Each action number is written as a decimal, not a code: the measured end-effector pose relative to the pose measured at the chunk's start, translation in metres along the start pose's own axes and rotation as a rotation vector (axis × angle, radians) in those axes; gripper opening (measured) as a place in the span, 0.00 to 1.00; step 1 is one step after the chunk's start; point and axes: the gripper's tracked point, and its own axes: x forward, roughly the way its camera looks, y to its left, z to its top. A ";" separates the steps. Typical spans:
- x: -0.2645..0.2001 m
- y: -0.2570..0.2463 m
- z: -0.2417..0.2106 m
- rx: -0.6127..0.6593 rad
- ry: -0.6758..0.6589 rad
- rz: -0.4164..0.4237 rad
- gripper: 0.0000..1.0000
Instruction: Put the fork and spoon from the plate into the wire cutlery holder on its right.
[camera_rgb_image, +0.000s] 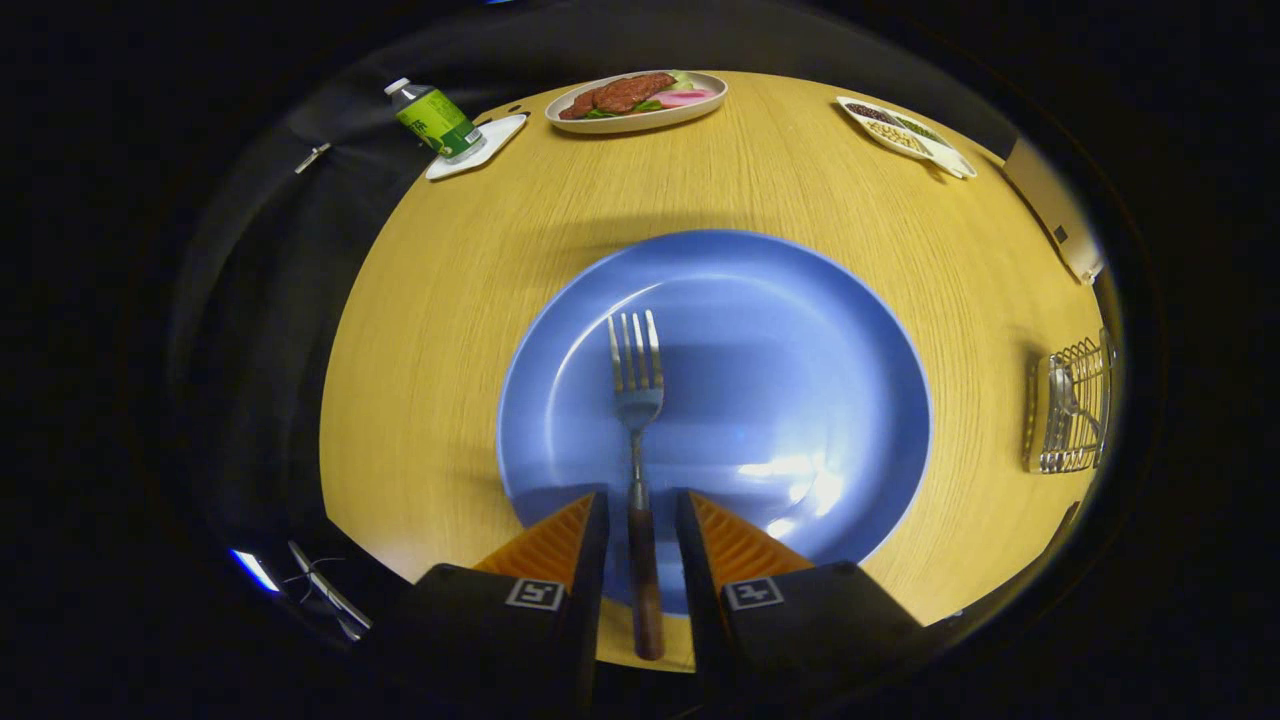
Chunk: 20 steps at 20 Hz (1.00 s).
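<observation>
On the blue plate (800, 330) the fork (637, 400) lies with its long axis running straight away from the gripper (642, 520): tines at the far end near the plate's middle, wooden handle at the near end crossing the plate's near rim and ending over the table (480, 260)

Gripper fingers (598, 540) sit one on each side of the handle, slightly apart; narrow gaps show between each finger and the handle, so I read it as straddling, not clamped yet. Handle runs parallel to the fingers, roughly centred between them

Wire holder (1070, 410) stands off the plate's right side, well apart from it. Something metal is already inside it, looks like the spoon but too small to be sure. No spoon on the plate

Judgement: spoon probably done, fork is the remaining piece. Next move turns on the straddle: close on the handle, lift, carry right of the plate to the holder. Fork sticks out ahead of the fingers, so it has to be tipped upright before dropping in. Risk: thin handle slipping or pivoting in the grip if the pinch lands off-centre

Far side of the plate: a food dish, a bottle, another small dish; irrelevant
</observation>
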 end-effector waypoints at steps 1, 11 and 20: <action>0.001 -0.002 -0.001 -0.007 -0.009 0.018 0.25; -0.053 -0.006 0.014 -0.004 -0.096 0.177 0.10; -0.145 -0.077 0.024 -0.078 -0.128 0.220 0.10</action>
